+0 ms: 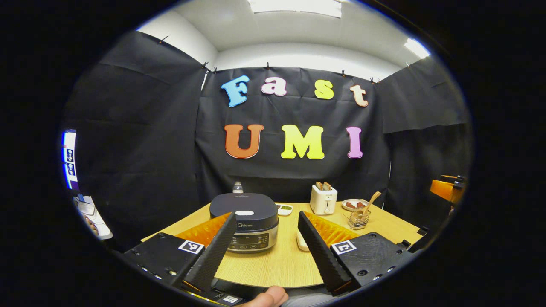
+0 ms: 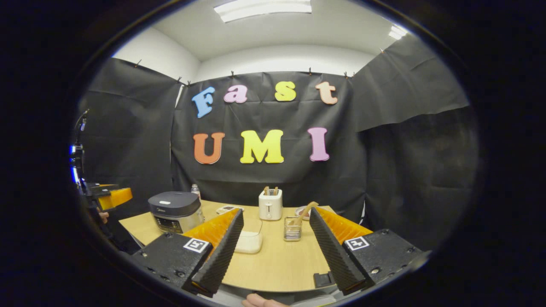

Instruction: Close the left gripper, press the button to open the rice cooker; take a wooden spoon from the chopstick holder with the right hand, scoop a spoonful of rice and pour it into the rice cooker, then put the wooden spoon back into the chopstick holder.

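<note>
Rice cooker (image 1: 244, 221) lid down; both claws spread, holding nothing.

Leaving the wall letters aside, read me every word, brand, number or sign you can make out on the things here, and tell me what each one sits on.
"Midea": brand word on the front of the rice cooker.
Markings on the control panel below it: too small to read.
Any marking on the toaster: too small to read.
The square tag in the left gripper view: a coded pattern, no words.
</note>
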{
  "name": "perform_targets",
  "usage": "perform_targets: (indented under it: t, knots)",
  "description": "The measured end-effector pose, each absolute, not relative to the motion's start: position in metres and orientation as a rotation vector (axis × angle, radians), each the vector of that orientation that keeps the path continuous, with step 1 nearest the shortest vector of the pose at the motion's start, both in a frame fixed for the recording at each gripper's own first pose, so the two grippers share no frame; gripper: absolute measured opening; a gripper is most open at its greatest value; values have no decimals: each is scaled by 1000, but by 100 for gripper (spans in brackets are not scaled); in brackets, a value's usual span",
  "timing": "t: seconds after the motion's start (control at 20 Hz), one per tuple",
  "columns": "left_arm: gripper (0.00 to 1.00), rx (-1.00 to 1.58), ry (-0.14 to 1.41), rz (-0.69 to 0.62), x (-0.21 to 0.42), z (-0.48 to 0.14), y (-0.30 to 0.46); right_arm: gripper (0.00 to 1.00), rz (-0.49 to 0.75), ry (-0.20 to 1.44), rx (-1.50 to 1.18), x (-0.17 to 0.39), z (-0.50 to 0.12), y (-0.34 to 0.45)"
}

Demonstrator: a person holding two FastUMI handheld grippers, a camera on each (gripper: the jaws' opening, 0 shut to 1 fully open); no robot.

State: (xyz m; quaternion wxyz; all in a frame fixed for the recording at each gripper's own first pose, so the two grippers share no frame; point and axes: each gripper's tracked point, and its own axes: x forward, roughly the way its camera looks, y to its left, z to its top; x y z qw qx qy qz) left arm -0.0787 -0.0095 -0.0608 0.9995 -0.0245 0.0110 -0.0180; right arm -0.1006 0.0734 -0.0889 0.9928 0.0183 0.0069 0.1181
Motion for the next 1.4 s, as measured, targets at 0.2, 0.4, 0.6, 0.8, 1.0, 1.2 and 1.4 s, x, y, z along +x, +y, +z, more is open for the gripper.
perform_targets:
  t: [0.2,0.4,0.6,0.8,1.0,1.2,1.4]
  knots:
    - [93,-9,-23,-54,-104,-50,-23,100,223,-2,34,-102,-85,69]
    - [100,-2,-33,-104,-114,-55,-41,100,207,0,38,-100,-90,64]
    - [96,-25,-21,-131,-111,-64,-50,100,198,29,45,-96,-98,59]
    - [96,-40,7,-111,-105,-74,-39,100,194,27,39,-97,-97,56]
    - [96,-67,17,-120,-104,-74,-40,100,183,18,32,-94,-95,55]
    - [96,-59,4,-121,-103,-72,-39,100,188,25,39,-90,-97,58]
    - [96,-53,6,-121,-104,-76,-39,94,193,37,42,-88,-102,58]
